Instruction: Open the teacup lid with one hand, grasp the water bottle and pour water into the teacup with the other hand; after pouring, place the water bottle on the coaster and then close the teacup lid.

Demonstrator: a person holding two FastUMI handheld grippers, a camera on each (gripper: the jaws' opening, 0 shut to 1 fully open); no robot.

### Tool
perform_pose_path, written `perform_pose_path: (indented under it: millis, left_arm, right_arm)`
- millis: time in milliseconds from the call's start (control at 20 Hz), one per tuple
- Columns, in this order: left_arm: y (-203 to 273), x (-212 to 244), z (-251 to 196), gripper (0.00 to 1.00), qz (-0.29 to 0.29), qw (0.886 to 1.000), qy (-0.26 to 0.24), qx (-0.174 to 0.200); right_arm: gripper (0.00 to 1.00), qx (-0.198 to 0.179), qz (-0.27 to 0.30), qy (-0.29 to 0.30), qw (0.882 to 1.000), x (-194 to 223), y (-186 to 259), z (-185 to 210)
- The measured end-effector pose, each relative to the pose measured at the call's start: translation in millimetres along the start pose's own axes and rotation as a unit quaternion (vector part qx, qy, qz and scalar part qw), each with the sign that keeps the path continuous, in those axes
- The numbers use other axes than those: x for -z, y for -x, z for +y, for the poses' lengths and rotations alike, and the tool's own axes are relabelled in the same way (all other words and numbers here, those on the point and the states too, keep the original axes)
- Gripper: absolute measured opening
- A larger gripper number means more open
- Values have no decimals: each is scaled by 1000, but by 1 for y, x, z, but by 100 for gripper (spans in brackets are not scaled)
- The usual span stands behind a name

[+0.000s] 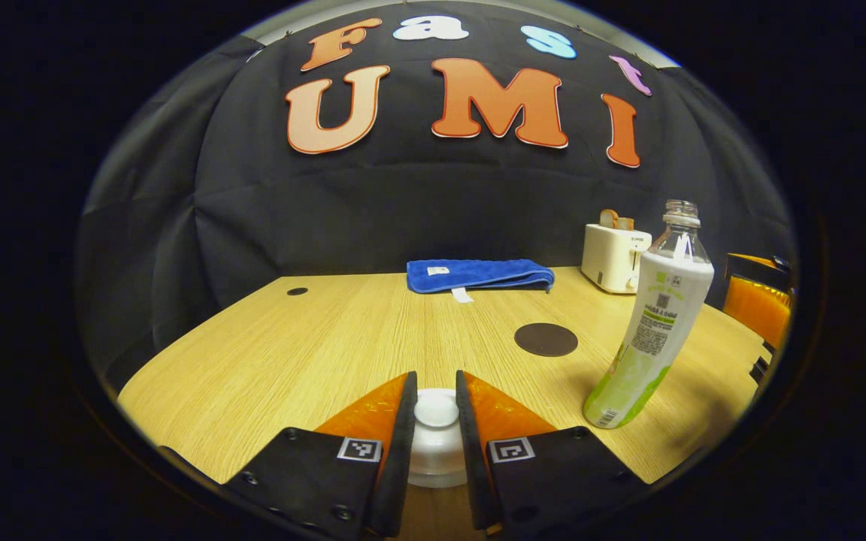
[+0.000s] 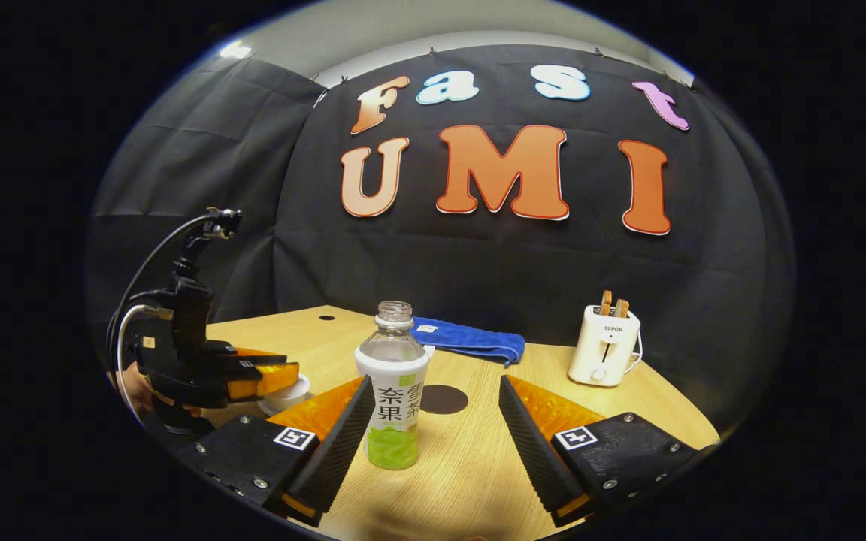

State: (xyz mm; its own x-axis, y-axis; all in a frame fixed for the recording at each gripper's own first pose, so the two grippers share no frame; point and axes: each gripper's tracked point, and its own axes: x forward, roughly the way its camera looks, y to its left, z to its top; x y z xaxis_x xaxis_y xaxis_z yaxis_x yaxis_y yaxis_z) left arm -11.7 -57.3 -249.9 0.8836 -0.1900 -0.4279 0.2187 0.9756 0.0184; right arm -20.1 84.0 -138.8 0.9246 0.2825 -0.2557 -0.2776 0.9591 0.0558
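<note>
Teacup lid point(image 1: 435, 428) sat between your left gripper point(image 1: 436, 391) jaws — closed on its knob, looked like; right gripper point(image 2: 433, 406) gaped wide around the bottle point(image 2: 393, 391) — a skewed squeeze could've tipped it.

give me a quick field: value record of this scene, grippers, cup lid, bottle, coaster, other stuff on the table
left gripper: fingers close on either side of the teacup lid knob
right gripper: open, water bottle between its fingers, untouched
water bottle: upright on table, cap off
coaster: bare, beyond the bottle
blue towel: folded at far edge
toaster: far right, bread in slots
</note>
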Motion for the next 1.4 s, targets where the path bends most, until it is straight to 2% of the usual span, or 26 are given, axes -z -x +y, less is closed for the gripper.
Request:
perform_pose_path:
  millis: [50, 500, 950, 1050, 1100, 1150, 1200, 1400]
  left_arm:
    - [0, -2, -2, 30, 0, 1000, 0, 6]
    - [17, -43, 25, 30, -54, 998, 3, -17]
    - [36, -50, 77, 30, -69, 995, 13, -63]
    - [39, -47, 90, 30, -68, 995, 14, -74]
    - [42, -45, 95, 30, -68, 995, 14, -79]
    - [44, -43, 100, 30, -67, 994, 14, -84]
    - [48, -41, 106, 30, -67, 994, 14, -88]
    - [56, -36, 122, 30, -67, 993, 17, -100]
  right_arm:
    - [100, -2, 2, 1, 1000, 2, -2, 1]
    - [100, -35, 15, 10, 999, 10, -21, 26]
    - [98, -63, 86, 0, 994, 53, -50, 52]
    - [95, -55, 95, 1, 994, 59, -52, 53]
    - [84, -45, 99, 4, 994, 61, -57, 50]
    - [83, -38, 104, 6, 994, 63, -61, 46]
    - [72, -39, 105, 0, 994, 62, -68, 46]
    - [64, -48, 118, 3, 992, 56, -66, 51]
